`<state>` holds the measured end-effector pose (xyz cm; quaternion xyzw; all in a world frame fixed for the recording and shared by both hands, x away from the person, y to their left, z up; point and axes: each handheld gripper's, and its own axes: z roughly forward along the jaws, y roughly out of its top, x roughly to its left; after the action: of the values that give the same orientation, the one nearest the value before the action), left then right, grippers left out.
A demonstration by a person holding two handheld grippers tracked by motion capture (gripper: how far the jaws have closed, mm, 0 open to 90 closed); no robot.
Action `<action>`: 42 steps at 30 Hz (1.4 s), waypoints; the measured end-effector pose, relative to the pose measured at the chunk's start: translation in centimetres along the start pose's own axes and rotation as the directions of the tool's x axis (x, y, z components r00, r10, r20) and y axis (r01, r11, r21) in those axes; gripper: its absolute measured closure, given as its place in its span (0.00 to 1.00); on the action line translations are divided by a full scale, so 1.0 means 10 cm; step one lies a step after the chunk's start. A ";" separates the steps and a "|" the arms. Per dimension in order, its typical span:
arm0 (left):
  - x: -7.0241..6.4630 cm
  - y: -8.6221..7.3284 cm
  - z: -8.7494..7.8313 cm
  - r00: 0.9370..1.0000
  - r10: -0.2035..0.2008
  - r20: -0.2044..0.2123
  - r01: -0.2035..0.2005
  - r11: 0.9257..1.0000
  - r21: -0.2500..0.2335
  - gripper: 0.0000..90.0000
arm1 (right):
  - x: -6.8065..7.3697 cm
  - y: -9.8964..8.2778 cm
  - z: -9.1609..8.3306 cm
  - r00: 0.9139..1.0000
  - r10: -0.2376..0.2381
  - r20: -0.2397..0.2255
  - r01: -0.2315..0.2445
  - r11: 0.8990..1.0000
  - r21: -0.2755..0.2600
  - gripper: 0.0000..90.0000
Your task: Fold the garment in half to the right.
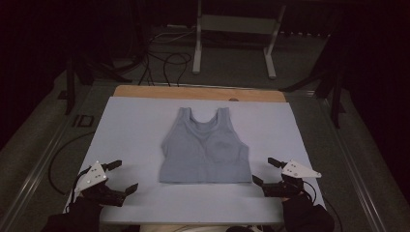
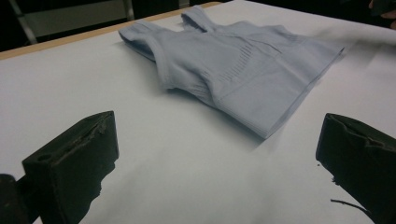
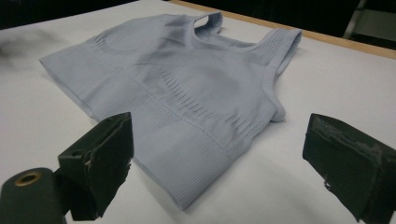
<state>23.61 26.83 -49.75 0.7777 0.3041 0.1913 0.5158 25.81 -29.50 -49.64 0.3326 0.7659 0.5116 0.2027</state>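
One flat tank top [image 1: 205, 150], uncontained

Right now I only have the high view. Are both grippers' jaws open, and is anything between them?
Observer: The left gripper is open; between its jaws is bare white table cover, with the pale blue ribbed knit tank top lying ahead of it.
Operator: And the right one?
Observer: The right gripper is open too, and the top's hem corner sits between its jaws, with the pads clear of it.
Operator: Is the fabric flat or bunched?
Observer: The left gripper view shows the near hem corner raised slightly, casting a shadow on the cover.
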 end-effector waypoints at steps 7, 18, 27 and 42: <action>-0.01 0.01 0.00 1.000 0.007 0.002 -0.007 1.000 0.003 0.00 | 0.04 0.02 0.00 1.000 -0.013 -0.005 0.013 0.999 0.029 0.09; -0.02 0.10 -0.04 1.000 0.010 0.019 -0.010 1.000 0.009 0.00 | 0.09 0.18 -0.05 1.000 -0.010 0.002 0.010 1.000 0.004 0.09; -0.07 0.28 -0.02 0.998 0.030 0.061 -0.032 0.999 0.032 0.00 | 0.09 0.44 -0.09 0.999 -0.033 0.011 0.033 0.999 -0.014 0.09; -0.10 0.65 0.02 0.993 0.088 0.076 -0.092 0.994 0.053 0.00 | 0.11 0.98 0.06 0.993 -0.117 -0.021 0.116 0.992 -0.041 0.09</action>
<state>24.77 24.17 -43.82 0.8113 0.2549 0.1770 0.4954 28.36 -25.84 -40.83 0.2774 0.7760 0.5177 0.2300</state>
